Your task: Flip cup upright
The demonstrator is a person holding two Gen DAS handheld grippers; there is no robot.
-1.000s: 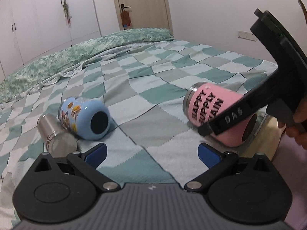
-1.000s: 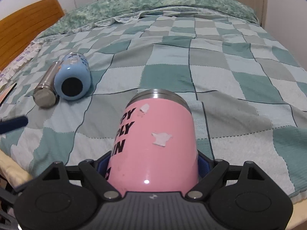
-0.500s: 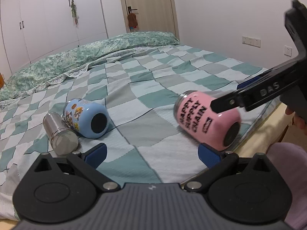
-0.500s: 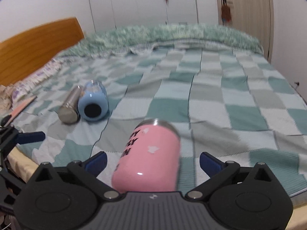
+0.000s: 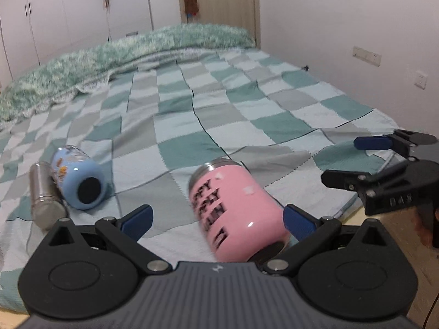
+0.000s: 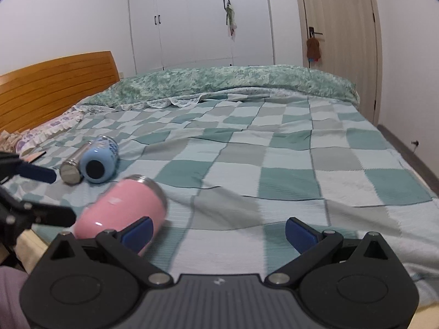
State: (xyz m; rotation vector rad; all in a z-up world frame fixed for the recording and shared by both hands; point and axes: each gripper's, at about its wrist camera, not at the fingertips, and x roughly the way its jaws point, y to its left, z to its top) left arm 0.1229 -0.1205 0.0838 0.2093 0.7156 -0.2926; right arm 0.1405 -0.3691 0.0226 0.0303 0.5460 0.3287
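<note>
Released by the right tongs (image 6: 218,233), now gaping, the pink cup (image 5: 236,208) is lying lower centre between the spread left tongs (image 5: 216,219), risking rolling off the bed (image 5: 219,115).

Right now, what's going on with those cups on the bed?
A person holds two grippers over the bed. The pink cup lies on its side between the open fingers of the left gripper, not yet gripped. The right gripper is open and empty. A blue cup and steel bottle lie nearby.
</note>
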